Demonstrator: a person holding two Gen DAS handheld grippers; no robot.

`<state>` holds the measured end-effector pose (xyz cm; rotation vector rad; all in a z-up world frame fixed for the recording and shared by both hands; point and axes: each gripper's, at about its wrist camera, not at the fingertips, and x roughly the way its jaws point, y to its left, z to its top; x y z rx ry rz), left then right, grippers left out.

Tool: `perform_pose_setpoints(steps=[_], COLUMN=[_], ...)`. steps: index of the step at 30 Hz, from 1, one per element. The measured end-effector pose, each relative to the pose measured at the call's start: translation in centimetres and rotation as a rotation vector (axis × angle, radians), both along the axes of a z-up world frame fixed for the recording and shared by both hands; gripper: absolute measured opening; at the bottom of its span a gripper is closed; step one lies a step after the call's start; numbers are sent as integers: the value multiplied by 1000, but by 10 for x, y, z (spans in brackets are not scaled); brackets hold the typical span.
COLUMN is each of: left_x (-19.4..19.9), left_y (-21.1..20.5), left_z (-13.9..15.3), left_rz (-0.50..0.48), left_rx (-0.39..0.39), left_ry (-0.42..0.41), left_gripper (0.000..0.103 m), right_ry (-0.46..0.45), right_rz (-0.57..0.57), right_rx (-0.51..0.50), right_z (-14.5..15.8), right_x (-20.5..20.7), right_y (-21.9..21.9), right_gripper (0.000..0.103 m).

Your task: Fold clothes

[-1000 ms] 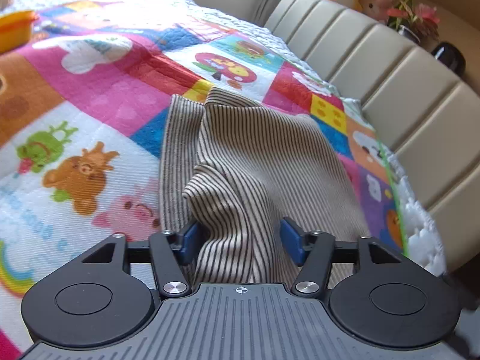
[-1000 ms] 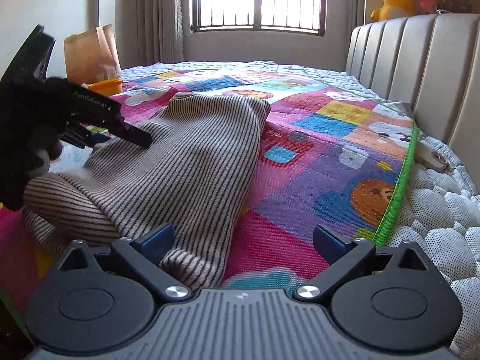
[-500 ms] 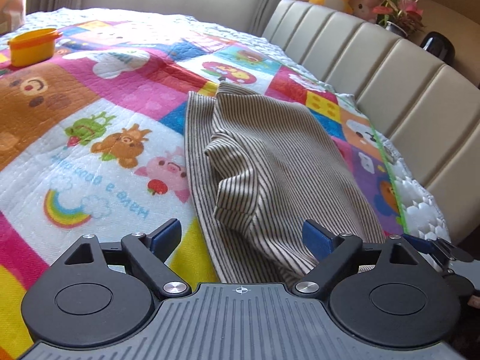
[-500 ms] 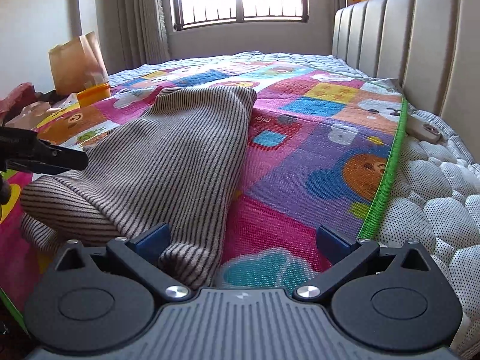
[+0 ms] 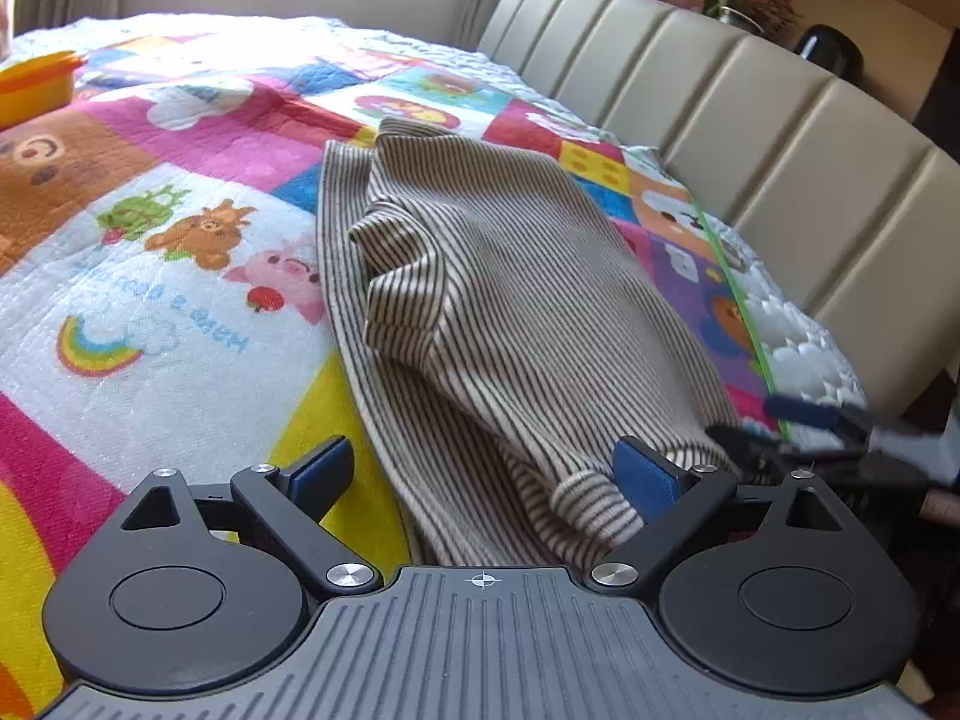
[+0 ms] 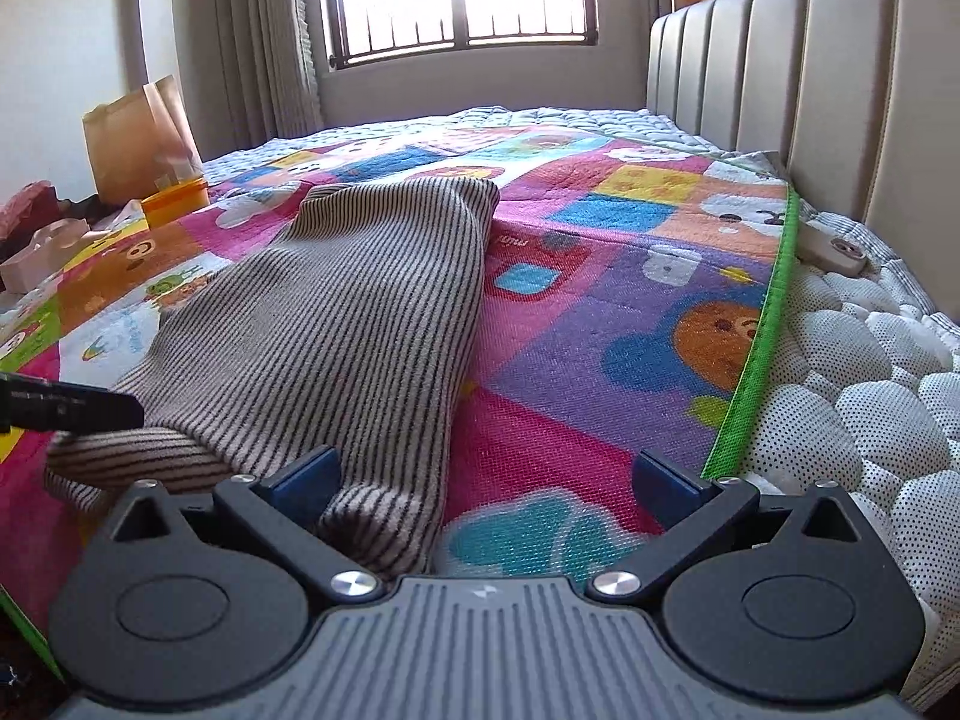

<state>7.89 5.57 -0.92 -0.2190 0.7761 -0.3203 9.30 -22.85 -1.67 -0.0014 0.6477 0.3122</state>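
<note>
the striped garment (image 5: pixel 516 300) lay lengthwise on the patchwork quilt (image 5: pixel 180 300), its long right-hand edge running toward the padded headboard (image 5: pixel 750 138) side of the bed. one part of it was already turned over onto the body of the cloth, making a raised, puckered ridge along the left side in the left wrist view, so a first fold seemed to be in place, though loosely and not flat. the near end was bunched into a soft roll close to both tools

the left gripper (image 5: pixel 483 480) had its jaws spread wide and was opening further; the rolled hem sat between them, lying against the right blue pad (image 5: pixel 645 477) but not pinched, while the left pad hung over bare quilt. the right gripper (image 6: pixel 483 483) was also spread wide, holding nothing: the corner of the garment (image 6: pixel 360 324) lay just by its left pad (image 6: pixel 306 477), and the rest of the gap showed only the quilt

judging by how things lay, the work was at an early middle stage. one side fold looked done; what seemed left was smoothing the ridge, bringing the far or near end over to halve the length, and squaring the edges. an orange tub (image 6: pixel 174 198) and a paper bag (image 6: pixel 138 138) stood well apart at the far side of the bed, clear of the cloth
</note>
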Motion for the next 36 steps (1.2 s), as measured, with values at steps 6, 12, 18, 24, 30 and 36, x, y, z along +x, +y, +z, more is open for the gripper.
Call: perform_pose_setpoints(steps=[6,12,18,24,30,36], left_x=[-16,-25,-28,-34,-45,-42], left_y=[-2,7,43,48,28,8], left_z=[-1,7,18,29,35,23], left_rz=[-12,-4,151,131,-30,-142], left_rx=[34,62,3,5,73,157], left_ry=[-12,-21,-64,-112,-152,-116], left_gripper=[97,100,102,103,103,103], right_ry=[-134,-37,-165,-238,-188,-45], right_rz=[80,169,417,643,549,463], right_rx=[48,-26,-65,-294,-226,-21], right_z=[25,-2,38,6,9,16], right_x=[-9,1,-26,-55,-37,-12], right_y=[7,22,41,101,99,70], right_gripper=[103,103,89,90,85,85])
